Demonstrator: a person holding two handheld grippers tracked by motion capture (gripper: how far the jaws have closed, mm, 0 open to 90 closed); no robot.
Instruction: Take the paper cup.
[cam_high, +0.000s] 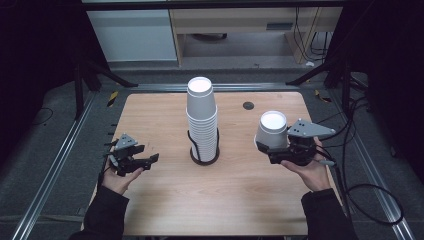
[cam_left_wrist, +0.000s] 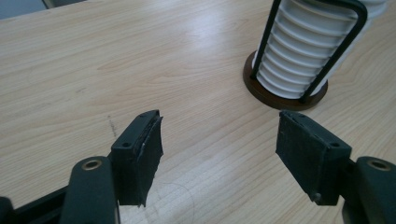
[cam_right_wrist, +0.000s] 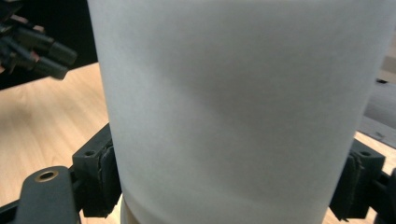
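Note:
A tall stack of white paper cups (cam_high: 202, 117) stands in a black wire holder (cam_high: 204, 159) at the middle of the wooden table (cam_high: 165, 200). My right gripper (cam_high: 272, 149) is shut on a single white cup (cam_high: 272, 129), held over the table's right side; in the right gripper view the cup (cam_right_wrist: 233, 93) sits between both pads (cam_right_wrist: 100, 179). My left gripper (cam_high: 150, 159) rests low at the table's left, jaws apart with nothing between them. In the left gripper view the gripper (cam_left_wrist: 219, 135) points toward the stack (cam_left_wrist: 308, 51) and its holder base (cam_left_wrist: 280, 95).
A small dark round mark (cam_high: 248, 105) lies on the table behind the held cup. Metal rails run along both sides of the table, and cables trail off to the right. Bare wood lies between the left gripper and the stack.

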